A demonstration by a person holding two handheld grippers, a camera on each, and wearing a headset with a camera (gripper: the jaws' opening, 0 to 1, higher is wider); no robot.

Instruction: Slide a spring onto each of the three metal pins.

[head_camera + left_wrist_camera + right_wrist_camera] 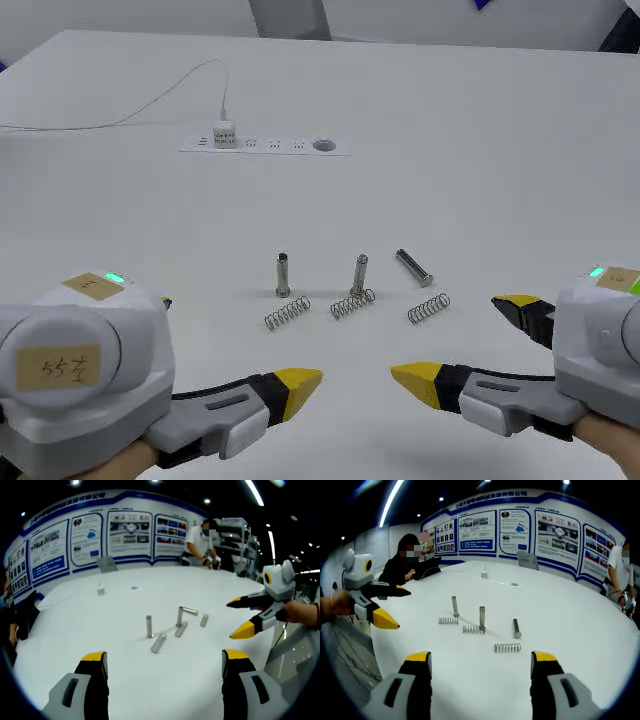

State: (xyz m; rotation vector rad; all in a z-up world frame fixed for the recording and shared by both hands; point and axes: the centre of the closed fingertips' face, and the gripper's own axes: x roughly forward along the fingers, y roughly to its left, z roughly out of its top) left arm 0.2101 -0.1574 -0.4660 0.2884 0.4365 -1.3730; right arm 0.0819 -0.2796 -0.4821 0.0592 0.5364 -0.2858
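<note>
- Left claw (164,655) and right claw (481,656) both gape wide, empty, above the desk (470,160).
- Left pin (283,274) and middle pin (360,273) stand upright; right pin (412,267) lies flat.
- Left spring (287,313), middle spring (352,303) and right spring (428,308) lie loose just before them.
- Best, I judge: pinch a spring lightly near one end, line its bore over a pin top, and steady that pin with the other claw.

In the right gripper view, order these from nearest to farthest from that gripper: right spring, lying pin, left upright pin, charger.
1. Right spring, just ahead.
2. Lying pin, right behind it.
3. Left upright pin, further left.
4. Charger, far back.
</note>
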